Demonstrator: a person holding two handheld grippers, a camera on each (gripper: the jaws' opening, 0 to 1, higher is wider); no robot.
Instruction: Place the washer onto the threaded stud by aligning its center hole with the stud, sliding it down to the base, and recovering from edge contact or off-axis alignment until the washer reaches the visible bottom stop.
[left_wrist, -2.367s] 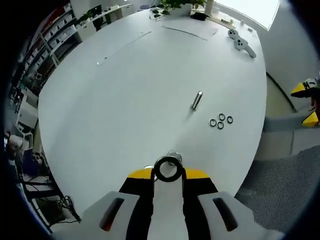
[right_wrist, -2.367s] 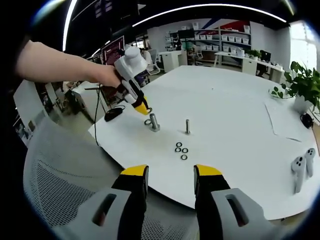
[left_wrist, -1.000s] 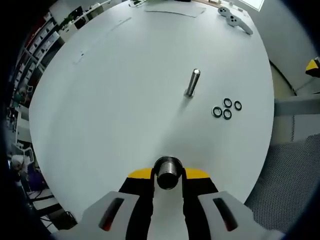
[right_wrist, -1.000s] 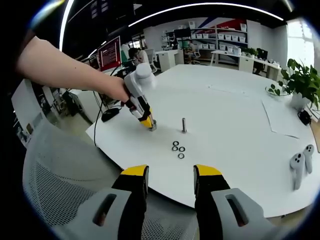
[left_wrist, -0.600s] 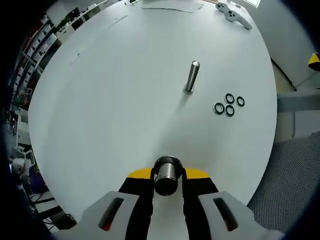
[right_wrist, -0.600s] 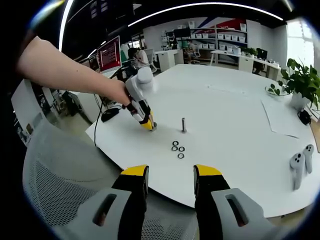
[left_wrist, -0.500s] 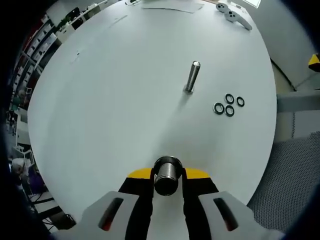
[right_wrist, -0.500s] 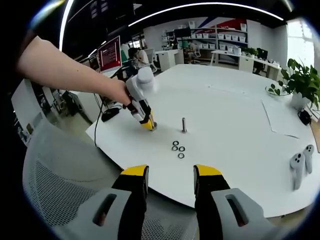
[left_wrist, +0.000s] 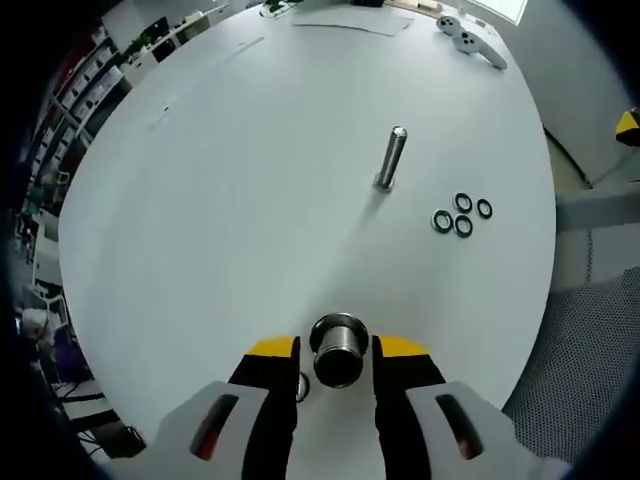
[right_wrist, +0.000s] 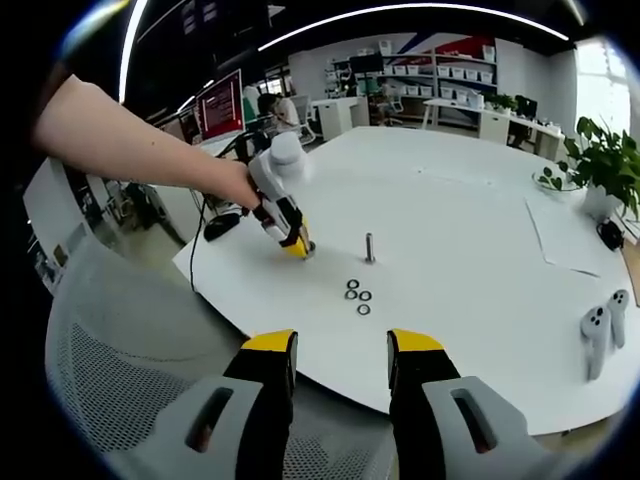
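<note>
The left tongs (left_wrist: 335, 362) are seen slightly apart, straddling a threaded stud (left_wrist: 339, 349) on the white bench (left_wrist: 230, 200). A washer (left_wrist: 302, 386) is glimpsed at the stud's foot, just beside the left jaw. A second stud (left_wrist: 390, 158) and four loose washers (left_wrist: 461, 214) are shown beyond. The right tongs (right_wrist: 340, 360) are held apart, gripping nothing, over a mesh chair (right_wrist: 130, 350).

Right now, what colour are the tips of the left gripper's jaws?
Yellow, over black; clearest in the left gripper view, on the left gripper.
</note>
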